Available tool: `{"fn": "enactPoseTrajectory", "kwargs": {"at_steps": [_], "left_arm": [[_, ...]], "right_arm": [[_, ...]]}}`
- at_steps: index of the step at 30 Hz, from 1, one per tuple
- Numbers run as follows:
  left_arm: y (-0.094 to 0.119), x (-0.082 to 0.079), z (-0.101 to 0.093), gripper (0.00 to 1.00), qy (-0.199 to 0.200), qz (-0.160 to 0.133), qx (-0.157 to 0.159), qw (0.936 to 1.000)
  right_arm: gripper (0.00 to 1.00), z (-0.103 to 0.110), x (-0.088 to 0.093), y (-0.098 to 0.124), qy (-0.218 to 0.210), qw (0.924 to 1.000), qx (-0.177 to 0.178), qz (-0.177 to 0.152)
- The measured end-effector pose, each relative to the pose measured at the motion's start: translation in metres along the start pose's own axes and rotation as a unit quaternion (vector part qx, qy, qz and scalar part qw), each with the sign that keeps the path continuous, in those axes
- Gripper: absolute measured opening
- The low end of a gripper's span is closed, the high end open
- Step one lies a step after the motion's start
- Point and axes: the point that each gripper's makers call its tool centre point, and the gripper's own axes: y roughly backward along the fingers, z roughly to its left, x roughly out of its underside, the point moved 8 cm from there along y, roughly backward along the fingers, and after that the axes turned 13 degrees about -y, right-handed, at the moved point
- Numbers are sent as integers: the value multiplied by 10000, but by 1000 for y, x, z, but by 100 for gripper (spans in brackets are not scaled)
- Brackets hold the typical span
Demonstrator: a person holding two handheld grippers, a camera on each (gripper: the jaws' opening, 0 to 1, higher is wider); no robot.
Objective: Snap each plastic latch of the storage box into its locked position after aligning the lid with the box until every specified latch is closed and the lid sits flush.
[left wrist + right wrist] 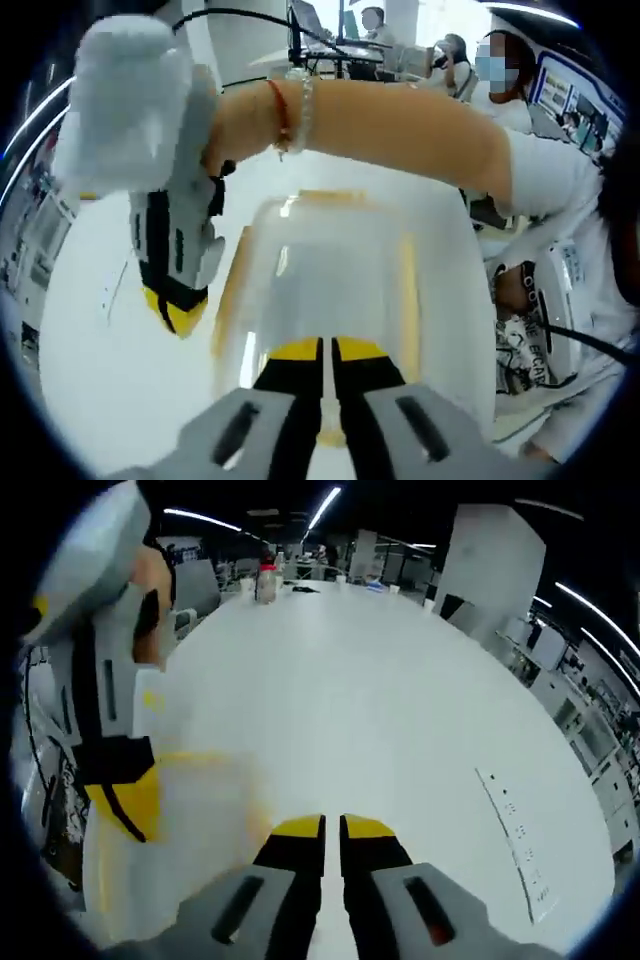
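Plastic of the box: clear, thin-walled storage box (pixel 330 290) with its lid on, yellow-tinted along the edges; probably light and a little springy, smooth and slippery for hard jaws.
Left gripper (pixel 327 352): black and yellow jaws pressed together, tips right at the near edge of the box lid, perhaps on a near latch, though the edge is too blurred to be sure.
Right gripper (pixel 331 827): jaws nearly together with a thin gap, nothing pinched, pointing over the bare white table (pixel 400 710).
Right gripper in the left gripper view (pixel 178 290): comes down at the left side of the box, yellow tip near the side edge; jaw state not readable there.
Left gripper in the right gripper view (pixel 125 800): yellow tip low over the blurred yellowish box (pixel 200 810) at the left.
Place of the box: on the table, between the two grippers, close in front of the person.
Where to take hold: at the yellow latch strips (pixel 232 280) along the sides, not on the clear panel; press with closed tips against the latch flap while the other gripper steadies the box, since a light box will slide.
Risk: thin clear plastic may crack under a hard point load.
Far: bottles (pixel 266 582) at the table's far end; seated people beyond.
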Motion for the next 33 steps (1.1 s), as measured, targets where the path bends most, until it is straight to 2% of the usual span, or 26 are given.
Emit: {"fn": "enactPoseTrajectory", "kwargs": {"at_steps": [2, 4, 7, 8, 11, 13, 16, 17, 18, 19, 21, 25, 28, 30, 32, 33], "left_arm": [[2, 2, 1, 3, 64, -112, -174, 9998], [9, 2, 4, 3, 116, -374, -527, 9978], [21, 1, 5, 9, 204, -773, -1010, 9917], [28, 2, 4, 11, 192, -1030, -1379, 9849], [42, 3, -1, 11, 233, -1499, -1819, 9716], [56, 4, -7, 14, 242, -1837, -2206, 9576], [74, 9, -13, 16, 228, -1940, -2826, 9391], [83, 12, -16, 18, 238, -2024, -3119, 9280], [88, 14, -19, 20, 264, -2099, -3248, 9218], [89, 15, -20, 21, 275, -2119, -3278, 9203], [100, 23, -28, 21, 305, -2218, -3572, 9068], [117, 43, -40, 26, 421, -2355, -4216, 8746], [123, 57, -44, 27, 643, -2633, -4513, 8502], [126, 67, -47, 31, 764, -2700, -4651, 8396], [123, 77, -55, 32, 853, -2517, -4815, 8352], [121, 81, -60, 32, 893, -2435, -4958, 8288]], "right_arm": [[5, 4, -2, 15, -65, 9991, 221, -356], [6, 8, -6, 29, -122, 9964, 442, -716], [7, 17, -6, 45, -255, 9912, 669, -1110], [8, 23, -4, 54, -364, 9884, 754, -1264], [9, 41, 2, 70, -353, 9833, 903, -1538], [10, 55, 7, 86, -432, 9760, 1028, -1869], [12, 71, 14, 104, -449, 9686, 1063, -2201], [13, 74, 15, 108, -446, 9667, 1071, -2281], [14, 80, 18, 114, -396, 9655, 1064, -2344], [15, 84, 20, 118, -358, 9643, 1067, -2398], [15, 97, 27, 133, -221, 9549, 1223, -2698], [17, 113, 45, 158, -149, 9364, 1488, -3176], [18, 115, 65, 172, 46, 9216, 1957, -3352], [18, 118, 83, 176, -14, 9171, 2193, -3328], [19, 118, 103, 180, -75, 9133, 2471, -3237], [19, 117, 112, 183, -103, 9109, 2592, -3210]]}}
